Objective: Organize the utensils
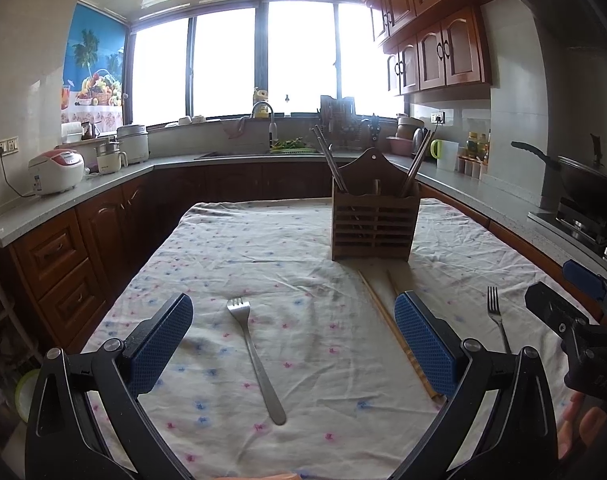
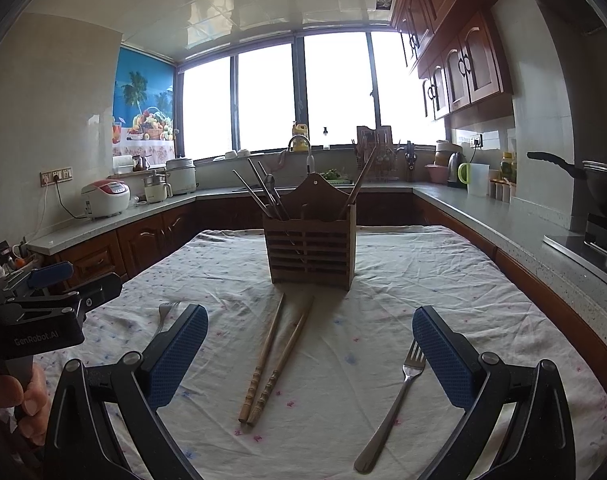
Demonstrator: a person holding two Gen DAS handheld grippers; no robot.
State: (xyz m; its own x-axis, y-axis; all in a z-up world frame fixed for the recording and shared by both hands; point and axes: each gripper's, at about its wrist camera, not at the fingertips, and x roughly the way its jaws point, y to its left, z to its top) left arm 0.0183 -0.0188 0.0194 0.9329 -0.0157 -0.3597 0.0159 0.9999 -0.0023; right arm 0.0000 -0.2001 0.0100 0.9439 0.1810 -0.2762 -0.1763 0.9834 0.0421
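A slatted wooden utensil holder [image 1: 373,220] [image 2: 311,250] stands on the table with chopsticks and a metal utensil leaning in it. A pair of bamboo chopsticks [image 2: 277,360] [image 1: 391,328] lies in front of it. One steel fork [image 1: 257,356] [image 2: 165,314] lies between the wide-apart fingers of my left gripper [image 1: 293,344], which is open above the cloth. A second fork [image 2: 395,404] [image 1: 497,318] lies by the right finger of my right gripper [image 2: 309,354], also open, with the chopsticks between its fingers. Neither gripper touches anything.
A floral tablecloth [image 1: 263,260] [image 2: 443,280] covers the table. Kitchen counters [image 1: 103,180] [image 2: 483,216] wrap around it with a rice cooker [image 1: 57,170], sink and a wok [image 1: 591,184] on the stove. A hand [image 2: 27,396] holds the left gripper's handle at the left edge.
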